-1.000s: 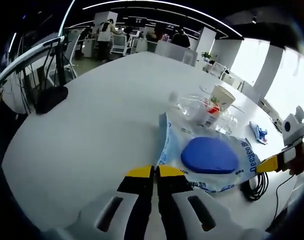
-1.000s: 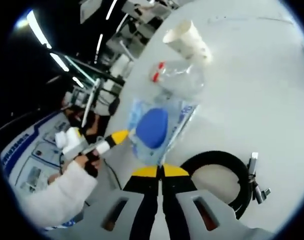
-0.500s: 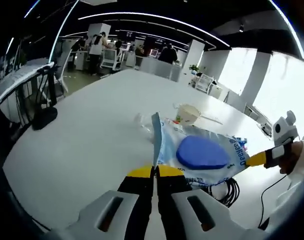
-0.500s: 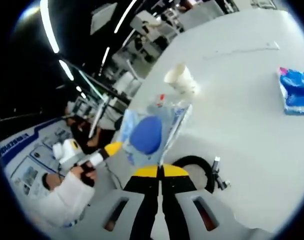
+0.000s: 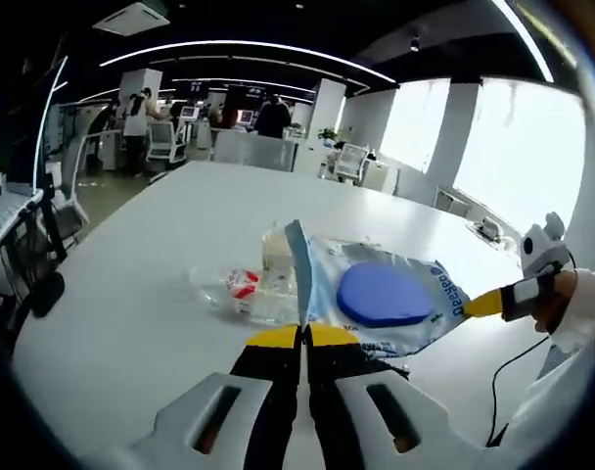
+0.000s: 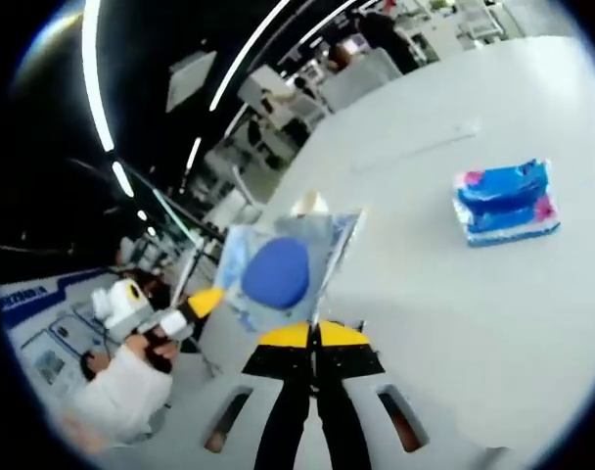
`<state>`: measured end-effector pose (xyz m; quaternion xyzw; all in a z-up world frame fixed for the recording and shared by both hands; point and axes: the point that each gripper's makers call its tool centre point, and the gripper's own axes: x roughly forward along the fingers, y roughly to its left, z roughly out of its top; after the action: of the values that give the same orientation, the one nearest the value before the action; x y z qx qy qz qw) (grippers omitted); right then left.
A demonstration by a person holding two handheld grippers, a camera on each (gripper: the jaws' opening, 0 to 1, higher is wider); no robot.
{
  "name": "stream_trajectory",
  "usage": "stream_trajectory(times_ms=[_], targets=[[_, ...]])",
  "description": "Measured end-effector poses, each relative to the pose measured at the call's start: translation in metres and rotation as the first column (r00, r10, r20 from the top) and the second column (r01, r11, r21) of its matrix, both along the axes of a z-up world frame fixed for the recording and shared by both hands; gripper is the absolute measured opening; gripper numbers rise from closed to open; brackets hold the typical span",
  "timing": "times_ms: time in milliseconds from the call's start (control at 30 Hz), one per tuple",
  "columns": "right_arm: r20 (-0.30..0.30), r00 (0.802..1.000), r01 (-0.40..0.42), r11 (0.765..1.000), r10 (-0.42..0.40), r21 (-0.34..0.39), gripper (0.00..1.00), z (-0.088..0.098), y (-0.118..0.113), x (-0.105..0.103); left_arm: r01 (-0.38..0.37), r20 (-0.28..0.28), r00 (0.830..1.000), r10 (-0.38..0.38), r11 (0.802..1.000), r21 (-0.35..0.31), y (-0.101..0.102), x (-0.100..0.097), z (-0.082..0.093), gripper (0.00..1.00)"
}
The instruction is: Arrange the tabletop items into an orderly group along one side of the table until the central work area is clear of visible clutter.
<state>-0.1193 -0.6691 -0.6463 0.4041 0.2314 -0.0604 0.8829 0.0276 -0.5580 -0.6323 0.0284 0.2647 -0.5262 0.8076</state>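
**Plastic bag with blue disc, held at two edges above white table**

Left gripper (image 5: pixel 302 338): jaws pressed together, pinching near corner of plastic bag (image 5: pixel 376 299). Bag stretched between both grippers, raised off white table (image 5: pixel 131 264); blue disc (image 5: pixel 384 296) visible inside clear printed film. Opposite edge pinched by right gripper (image 5: pixel 479 304), yellow-tipped, gripped by a hand (image 5: pixel 562 304) in a white sleeve.

Just behind bag: crumpled clear bottle (image 5: pixel 241 289) with red-and-white label, lying on table; paper cup (image 5: pixel 275 247) partly hidden beyond it.

Right gripper view: right gripper (image 6: pixel 315 336) closed on lower edge of same bag (image 6: pixel 278 274), disc (image 6: pixel 275 274) facing camera. Left gripper (image 6: pixel 202 302) at bag's far side, yellow tip against film. Cup top (image 6: pixel 309 204) peeking over bag. Further out on table (image 6: pixel 425 284): blue packet (image 6: pixel 505 201), well apart from bag.

Far background: office desks, chairs, standing people, ceiling light strips.
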Motion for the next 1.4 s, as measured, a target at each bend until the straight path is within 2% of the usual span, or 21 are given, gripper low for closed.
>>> stream_trajectory(times_ms=[167, 267, 433, 633, 933, 1100, 1367, 1400], targets=[[0.011, 0.999, 0.05, 0.999, -0.049, -0.003, 0.0, 0.004, -0.014, -0.012, 0.039, -0.005, 0.999, -0.039, 0.999, -0.003, -0.012, -0.012, 0.001, 0.0], [0.014, 0.998, 0.067, 0.998, -0.066, -0.015, 0.0, 0.004, -0.022, -0.014, 0.037, -0.018, 0.999, -0.038, 0.999, -0.021, -0.017, -0.016, 0.004, 0.0], [0.018, 0.997, 0.076, 0.997, -0.075, -0.015, 0.0, 0.005, -0.025, -0.014, 0.045, -0.022, 0.999, -0.046, 0.999, -0.028, -0.023, -0.015, 0.006, 0.0], [0.003, 0.993, 0.114, 0.993, -0.115, 0.04, 0.0, -0.007, -0.026, -0.013, 0.068, -0.013, 0.998, -0.068, 0.998, -0.009, -0.029, -0.01, 0.001, 0.0], [-0.029, 0.99, 0.137, 0.99, -0.136, 0.029, 0.0, -0.017, -0.04, -0.003, 0.093, -0.02, 0.995, -0.093, 0.996, 0.017, -0.048, 0.002, -0.009, 0.0], [-0.05, 0.989, 0.139, 0.99, -0.139, -0.004, 0.0, -0.024, -0.055, 0.005, 0.123, -0.012, 0.992, -0.123, 0.992, 0.04, -0.063, 0.007, -0.015, 0.0], [-0.056, 0.987, 0.145, 0.988, -0.148, -0.052, 0.0, -0.025, -0.08, 0.021, 0.163, -0.011, 0.987, -0.162, 0.982, 0.091, -0.089, 0.022, -0.03, 0.0], [-0.062, 0.987, 0.142, 0.987, -0.147, -0.077, 0.0, -0.027, -0.085, 0.024, 0.171, -0.007, 0.985, -0.171, 0.98, 0.098, -0.092, 0.023, -0.031, 0.0]])
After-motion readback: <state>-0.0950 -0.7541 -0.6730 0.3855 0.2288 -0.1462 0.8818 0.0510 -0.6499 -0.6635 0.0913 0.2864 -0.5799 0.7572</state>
